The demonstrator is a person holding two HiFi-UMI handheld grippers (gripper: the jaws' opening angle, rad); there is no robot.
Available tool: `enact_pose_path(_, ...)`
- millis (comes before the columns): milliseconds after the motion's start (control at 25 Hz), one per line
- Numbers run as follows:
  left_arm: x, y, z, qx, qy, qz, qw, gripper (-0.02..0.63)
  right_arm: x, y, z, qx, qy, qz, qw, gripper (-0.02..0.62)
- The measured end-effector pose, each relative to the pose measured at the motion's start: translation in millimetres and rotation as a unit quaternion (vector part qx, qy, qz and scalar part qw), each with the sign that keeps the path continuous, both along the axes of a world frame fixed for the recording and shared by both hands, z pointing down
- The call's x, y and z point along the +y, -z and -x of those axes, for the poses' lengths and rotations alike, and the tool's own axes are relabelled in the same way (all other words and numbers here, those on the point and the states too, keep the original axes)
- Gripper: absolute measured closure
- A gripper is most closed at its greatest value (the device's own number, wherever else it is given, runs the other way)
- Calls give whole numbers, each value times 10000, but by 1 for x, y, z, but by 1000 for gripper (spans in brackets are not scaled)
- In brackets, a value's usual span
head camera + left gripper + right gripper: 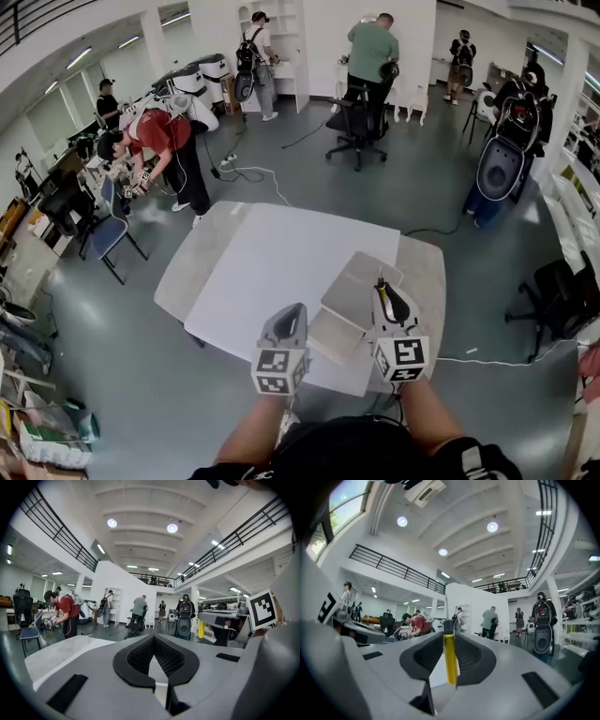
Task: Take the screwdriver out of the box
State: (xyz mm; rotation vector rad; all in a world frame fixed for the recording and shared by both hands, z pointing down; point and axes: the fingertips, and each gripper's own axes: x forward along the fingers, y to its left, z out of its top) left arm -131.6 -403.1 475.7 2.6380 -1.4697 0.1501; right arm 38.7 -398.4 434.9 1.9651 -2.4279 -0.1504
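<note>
The right gripper (386, 292) pinches the screwdriver (450, 658) by its yellow handle, pads pressed on either side; the tool stands upright across the jaws, its thin shaft pointing up past the black collar. In the head view it hangs above the right edge of the open grey box (349, 302) on the white table (272, 272), apparently clear of it; the box lies below and slightly left of the fingers. The left gripper (291, 314) hovers at the box's left, jaws together with nothing between them; the right hand alone carries the tool.
</note>
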Motion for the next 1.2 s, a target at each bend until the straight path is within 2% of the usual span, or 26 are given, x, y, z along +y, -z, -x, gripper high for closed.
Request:
enact_pose_path(200,-3,3,-23,-20,-194,-66,9998,595,15,12,-44,-323,-477,-211,9981,515)
enact_pose_path(440,-4,7,-48,-38,-413,-112,9991,595,22,1,-73,-420,-759,-24,9962,516)
enact_pose_path(880,-9,0,-61,-83,-514,-93,9986,595,25,-4,-81,-511,-716,-72,9961,516)
enact_pose_path(1200,-9,1,-55,-84,-538,-100,9985,595,25,-5,-69,-520,-657,-64,9965,516)
